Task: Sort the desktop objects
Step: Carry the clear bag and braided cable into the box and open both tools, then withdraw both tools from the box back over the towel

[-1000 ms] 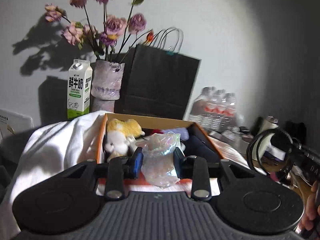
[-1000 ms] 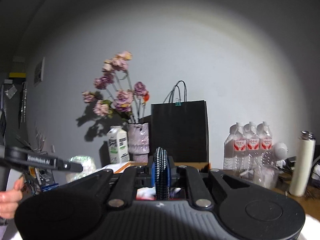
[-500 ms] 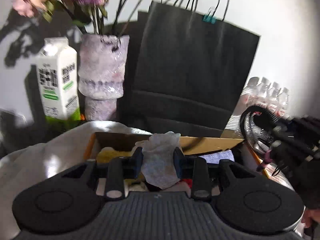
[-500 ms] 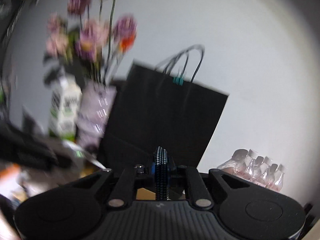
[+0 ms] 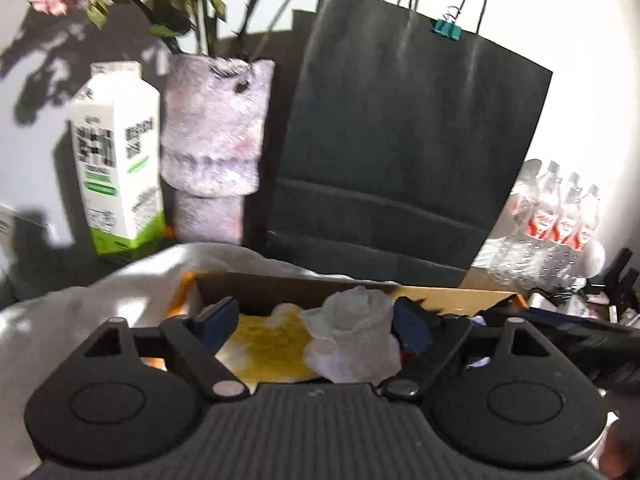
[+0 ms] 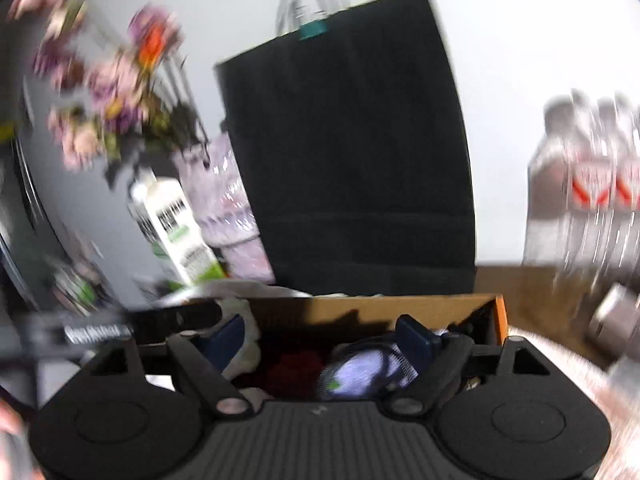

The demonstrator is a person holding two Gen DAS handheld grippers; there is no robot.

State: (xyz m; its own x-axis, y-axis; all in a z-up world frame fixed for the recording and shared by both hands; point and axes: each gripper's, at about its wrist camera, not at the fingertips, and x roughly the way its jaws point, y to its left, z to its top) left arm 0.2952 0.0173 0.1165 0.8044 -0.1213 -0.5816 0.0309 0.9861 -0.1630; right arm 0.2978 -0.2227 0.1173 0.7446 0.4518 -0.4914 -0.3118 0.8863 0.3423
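Mostly done | we see both grippers over box point(image 5: 436, 300) | left gripper point(image 5: 316, 320) wide open, wrapper point(image 5: 352, 340) loose inside box | right gripper point(image 6: 320, 334) wide open, empty | cable point(image 6: 360, 368) in box | leftovers unclear

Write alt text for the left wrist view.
The open left gripper hangs over a cardboard box, a crumpled clear wrapper loose between its fingers. Behind stand a milk carton, vase and black paper bag.
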